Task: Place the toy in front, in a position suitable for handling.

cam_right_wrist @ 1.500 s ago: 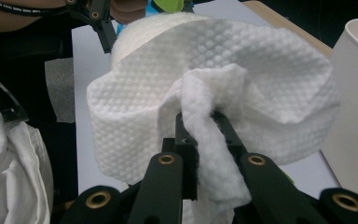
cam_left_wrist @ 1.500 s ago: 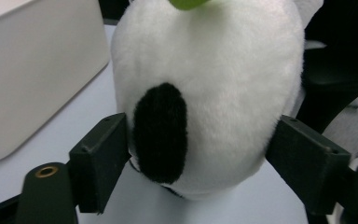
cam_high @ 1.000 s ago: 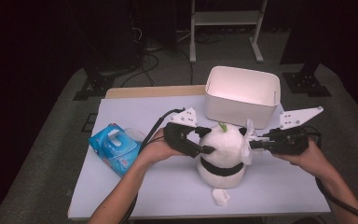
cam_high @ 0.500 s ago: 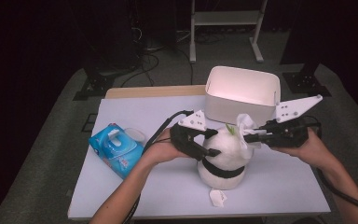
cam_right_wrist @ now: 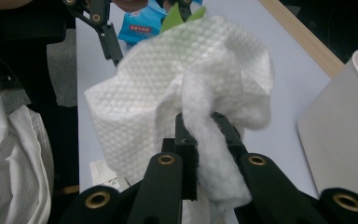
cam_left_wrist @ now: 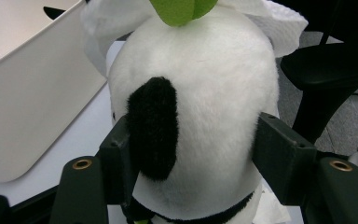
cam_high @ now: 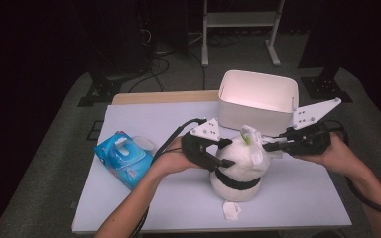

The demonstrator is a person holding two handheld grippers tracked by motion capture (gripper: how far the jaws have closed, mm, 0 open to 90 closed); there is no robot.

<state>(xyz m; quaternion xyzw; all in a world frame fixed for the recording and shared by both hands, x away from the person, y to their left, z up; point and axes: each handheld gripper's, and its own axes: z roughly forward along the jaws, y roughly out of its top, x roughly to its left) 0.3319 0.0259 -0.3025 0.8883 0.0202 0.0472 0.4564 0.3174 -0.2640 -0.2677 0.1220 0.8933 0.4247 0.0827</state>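
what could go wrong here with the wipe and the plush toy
The left gripper squeezes the soft plush toy at its sides; the fur may slip and the toy tip. The right gripper pinches just a fold of the wipe, which might pull loose. The white bin stands close behind and may get bumped.

The left hand-held gripper (cam_high: pixel 218 153) has its jaws pressed on both sides of the plush toy (cam_high: pixel 240 166), so the toy blocks the way ahead. The white bin (cam_high: pixel 258 99) stands just behind the toy. The blue wipes pack (cam_high: pixel 124 158) lies on the table (cam_high: pixel 297 198) near the left forearm. Bare table lies below the right hand-held gripper (cam_high: pixel 273 145).
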